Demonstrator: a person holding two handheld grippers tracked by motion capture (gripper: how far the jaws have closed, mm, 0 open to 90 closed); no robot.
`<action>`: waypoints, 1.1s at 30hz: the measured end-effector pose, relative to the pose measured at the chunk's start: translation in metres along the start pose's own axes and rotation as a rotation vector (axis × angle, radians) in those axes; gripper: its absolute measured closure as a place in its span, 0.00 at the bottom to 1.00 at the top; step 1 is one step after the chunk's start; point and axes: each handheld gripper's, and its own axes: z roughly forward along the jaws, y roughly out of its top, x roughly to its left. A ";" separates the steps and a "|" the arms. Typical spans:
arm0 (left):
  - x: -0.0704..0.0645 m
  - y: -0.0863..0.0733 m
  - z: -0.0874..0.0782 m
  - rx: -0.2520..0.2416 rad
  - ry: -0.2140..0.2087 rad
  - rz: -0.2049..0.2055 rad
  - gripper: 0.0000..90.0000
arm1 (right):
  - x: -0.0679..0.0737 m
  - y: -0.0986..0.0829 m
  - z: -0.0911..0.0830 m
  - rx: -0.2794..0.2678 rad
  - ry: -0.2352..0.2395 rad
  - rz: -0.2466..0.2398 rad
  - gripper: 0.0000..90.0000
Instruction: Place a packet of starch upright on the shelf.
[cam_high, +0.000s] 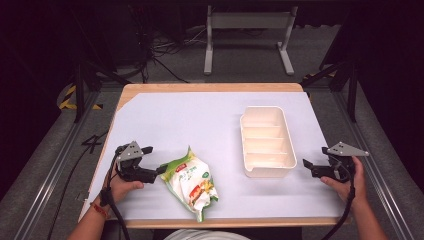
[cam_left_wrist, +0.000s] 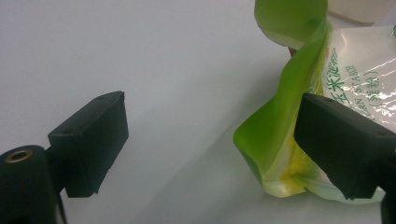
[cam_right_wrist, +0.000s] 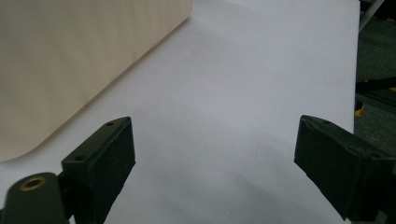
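Green lettering on snack bag (cam_left_wrist: 345, 79)

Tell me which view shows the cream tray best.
High view: the whole cream tray shows there, dividers and empty compartments included, right of the snack bag. The right gripper view catches just its plain outer wall beside the open fingers. The left gripper view has a pale sliver at top.

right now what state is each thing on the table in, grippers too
left gripper: open, one jaw at the edge of the bag, not clamped
right gripper: open, empty, beside the tray
snack bag: sealed, lying flat, crumpled
cream divided tray: upright, compartments empty
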 end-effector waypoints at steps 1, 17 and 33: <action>0.000 0.000 0.001 0.015 0.008 0.016 0.14 | -0.001 0.000 0.000 0.002 0.003 0.003 0.14; 0.002 0.020 0.010 0.091 -0.115 0.025 0.27 | 0.002 0.002 0.002 0.032 0.010 -0.009 0.15; 0.006 0.044 0.026 0.177 -0.211 0.026 0.38 | 0.008 0.005 0.011 0.070 0.048 -0.057 0.15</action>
